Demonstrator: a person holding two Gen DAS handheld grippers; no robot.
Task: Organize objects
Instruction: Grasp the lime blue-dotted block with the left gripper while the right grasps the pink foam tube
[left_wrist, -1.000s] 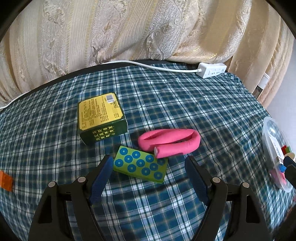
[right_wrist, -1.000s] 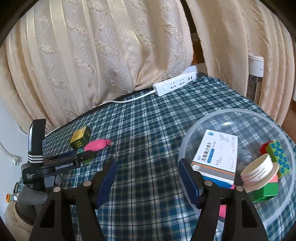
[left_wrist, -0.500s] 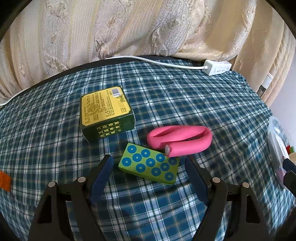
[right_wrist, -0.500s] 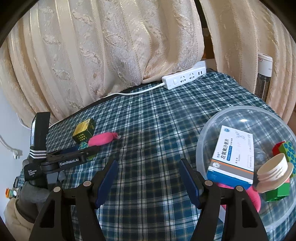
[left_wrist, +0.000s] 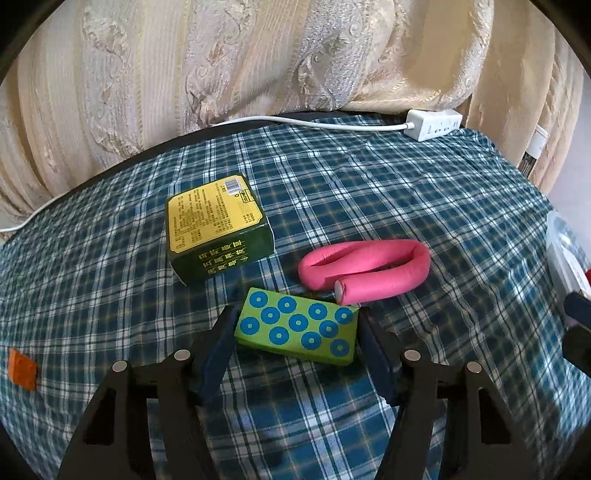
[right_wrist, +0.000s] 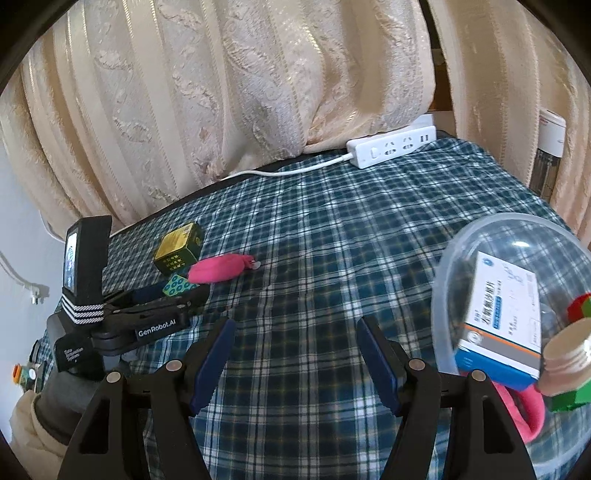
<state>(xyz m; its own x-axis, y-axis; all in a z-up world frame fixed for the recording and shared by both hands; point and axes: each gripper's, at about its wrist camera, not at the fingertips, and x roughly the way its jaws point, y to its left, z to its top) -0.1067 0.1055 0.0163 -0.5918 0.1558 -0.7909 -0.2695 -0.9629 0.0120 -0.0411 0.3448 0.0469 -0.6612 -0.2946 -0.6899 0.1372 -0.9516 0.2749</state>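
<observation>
Green dotted block lies on counter between left tongs, jaws apart, flanking it. Right tongs apart, empty. Risk: closing may catch pink foam roller touching block.

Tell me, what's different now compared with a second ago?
The left gripper has moved forward so its open fingers now flank the green dotted block, not yet clamped. The right gripper swung left, away from the clear bowl, still open. The green-yellow box and pink foam roller stayed put.
</observation>
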